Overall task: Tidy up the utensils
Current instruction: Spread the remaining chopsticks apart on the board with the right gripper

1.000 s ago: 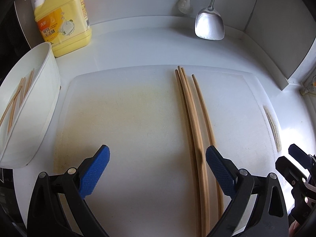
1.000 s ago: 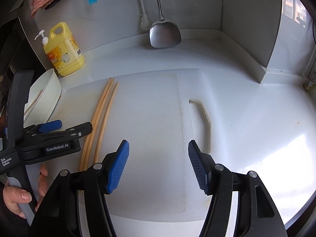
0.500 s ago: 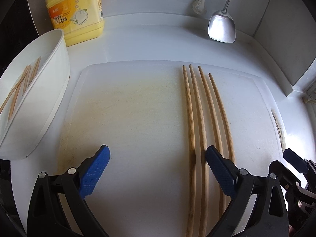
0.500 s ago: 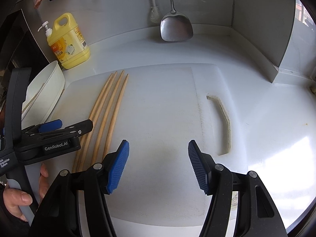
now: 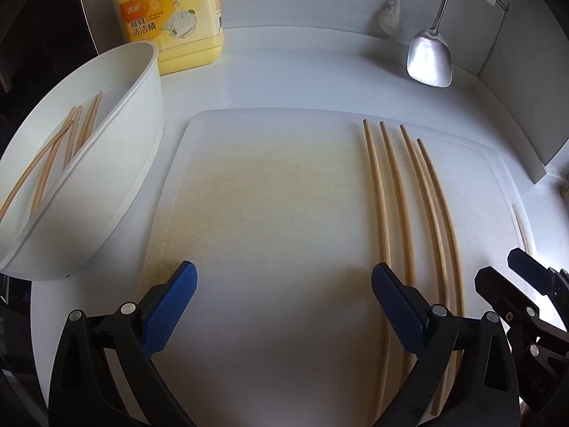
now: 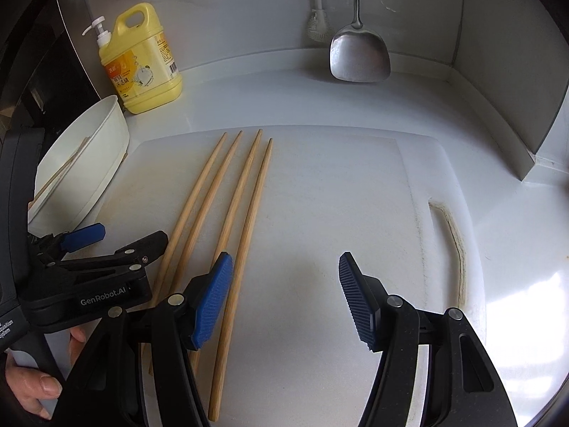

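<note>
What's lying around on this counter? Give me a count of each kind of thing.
Chopsticks on the cutting board: 4
Chopsticks in the white tub: about 4, partly overlapping
Cutting board: 1
White tub: 1
Yellow soap bottle: 1
Metal spatula: 1
Brush: 1
Total: about 13

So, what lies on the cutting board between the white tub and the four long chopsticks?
Nothing: in the left wrist view that stretch of the cutting board between the white tub and the chopsticks is bare, only yellow-stained.
</note>
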Tool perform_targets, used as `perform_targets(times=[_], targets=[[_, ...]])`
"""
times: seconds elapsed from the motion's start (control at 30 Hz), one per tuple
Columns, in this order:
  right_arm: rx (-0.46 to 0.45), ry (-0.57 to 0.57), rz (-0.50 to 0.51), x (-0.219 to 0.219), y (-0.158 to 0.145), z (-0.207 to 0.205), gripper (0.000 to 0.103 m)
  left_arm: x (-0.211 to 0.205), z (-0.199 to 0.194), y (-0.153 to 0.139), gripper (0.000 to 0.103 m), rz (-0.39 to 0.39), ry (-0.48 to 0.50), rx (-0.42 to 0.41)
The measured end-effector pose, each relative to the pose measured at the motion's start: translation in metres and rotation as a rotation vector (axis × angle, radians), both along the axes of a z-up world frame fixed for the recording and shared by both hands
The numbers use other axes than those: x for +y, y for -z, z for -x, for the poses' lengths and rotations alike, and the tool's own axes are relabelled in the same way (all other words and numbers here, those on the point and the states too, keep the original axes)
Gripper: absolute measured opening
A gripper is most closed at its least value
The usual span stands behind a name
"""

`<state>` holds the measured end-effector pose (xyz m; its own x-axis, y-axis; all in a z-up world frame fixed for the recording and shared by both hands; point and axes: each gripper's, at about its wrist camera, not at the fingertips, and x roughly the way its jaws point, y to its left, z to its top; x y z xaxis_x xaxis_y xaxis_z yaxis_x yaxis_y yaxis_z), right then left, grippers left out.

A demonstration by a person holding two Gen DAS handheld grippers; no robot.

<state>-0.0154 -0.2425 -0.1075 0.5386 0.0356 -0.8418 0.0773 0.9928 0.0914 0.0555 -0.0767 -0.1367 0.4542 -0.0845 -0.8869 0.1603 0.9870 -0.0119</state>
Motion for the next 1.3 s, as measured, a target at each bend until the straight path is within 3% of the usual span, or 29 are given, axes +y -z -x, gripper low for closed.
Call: perform_targets(times=[0.2, 0.4, 0.6, 0.9, 1.3], targets=[[0.030, -0.032, 0.102, 0.014, 0.010, -0.007, 0.060, 0.006, 0.003, -0.001, 0.097, 0.002, -0.003, -0.010], [0.000, -0.035, 0.182, 0.009, 0.007, 0.000, 0.060, 0.011, 0.005, -0.002, 0.097, 0.004, -0.011, -0.006], [-0.029, 0.017, 0.113, -0.018, -0.002, 0.006, 0.060, 0.007, 0.009, -0.008, 0.097, 0.031, 0.004, -0.016], [0.008, 0.021, 0.160, -0.010, 0.011, 0.005, 0.060, -0.011, 0.005, -0.002, 0.098, -0.009, 0.044, -0.026], [-0.010, 0.053, 0.156, -0.016, 0.013, 0.007, 0.060, 0.001, -0.004, -0.002, 0.098, -0.001, -0.030, -0.035]])
